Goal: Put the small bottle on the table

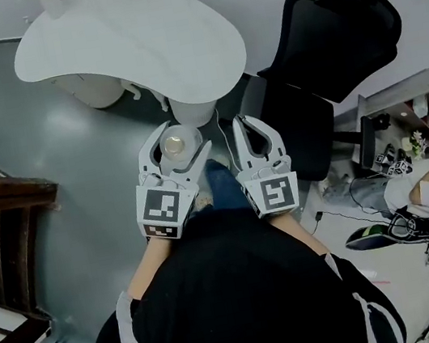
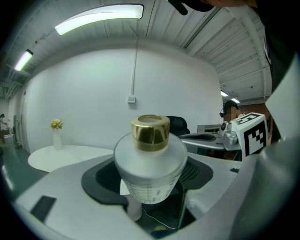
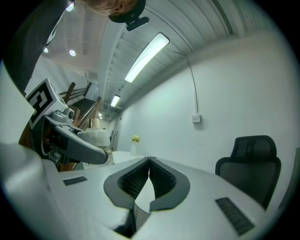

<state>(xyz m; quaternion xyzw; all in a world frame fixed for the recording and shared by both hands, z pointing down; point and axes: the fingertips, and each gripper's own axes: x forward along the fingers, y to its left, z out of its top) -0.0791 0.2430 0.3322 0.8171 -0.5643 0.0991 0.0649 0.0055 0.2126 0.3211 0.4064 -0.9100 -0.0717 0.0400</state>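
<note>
White table (image 1: pixel 133 33) ahead, black chair (image 1: pixel 324 44) beside; left tool (image 1: pixel 178 137) clamps small bottle (image 2: pixel 150 161); right tool (image 1: pixel 244 124) clenched, seemingly empty.

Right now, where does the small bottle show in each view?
Head view: small bottle at centre, held by the left gripper.
Left gripper view: small bottle dead centre, gold cap up.
Right gripper view: small bottle at the left edge.
Shared landmark: black office chair.

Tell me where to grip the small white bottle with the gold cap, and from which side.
Probably the small white bottle by its body, from the side, as the left gripper holds it: upright, wide beneath the shoulder, whereas the gold cap is narrow.
</note>
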